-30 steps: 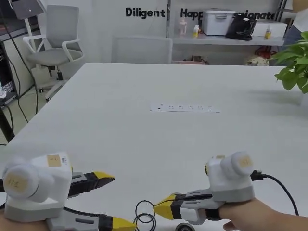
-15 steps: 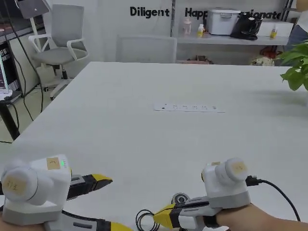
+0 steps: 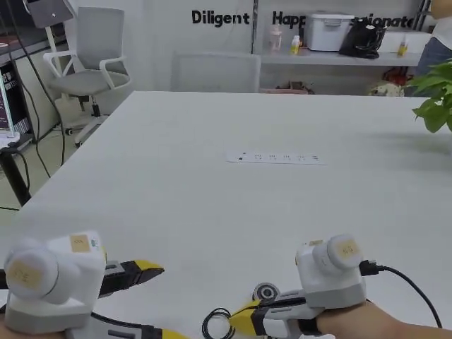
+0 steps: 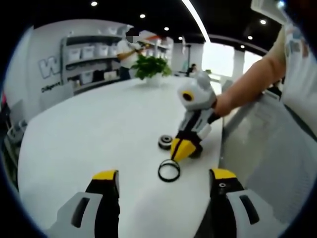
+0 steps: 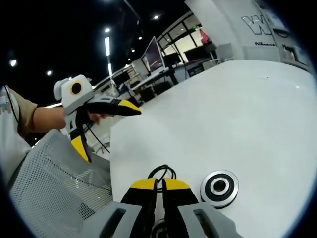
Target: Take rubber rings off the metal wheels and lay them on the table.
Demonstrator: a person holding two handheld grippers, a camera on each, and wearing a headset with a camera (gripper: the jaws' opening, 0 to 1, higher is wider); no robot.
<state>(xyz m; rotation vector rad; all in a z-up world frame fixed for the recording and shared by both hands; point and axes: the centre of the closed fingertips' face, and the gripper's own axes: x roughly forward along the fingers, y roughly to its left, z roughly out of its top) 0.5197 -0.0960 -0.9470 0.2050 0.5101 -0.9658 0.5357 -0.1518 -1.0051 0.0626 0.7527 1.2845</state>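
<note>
1. Head view: rubber rings (image 3: 216,324) lie on table (image 3: 233,226) at right gripper (image 3: 239,319) tip, wheel (image 3: 265,292) beside.
2. Left gripper view: left gripper (image 4: 164,176) spread wide, empty.
3. Right gripper view: jaws clenched, pinch on rubber rings uncertain; recommend lifting clear, not dragging.

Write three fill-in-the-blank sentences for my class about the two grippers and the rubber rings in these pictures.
The left gripper holds its jaws wide ___.
The right gripper has its jaws ___.
The rubber rings lying on the table are ___ in colour.
Missing words: open; shut; black.
</note>
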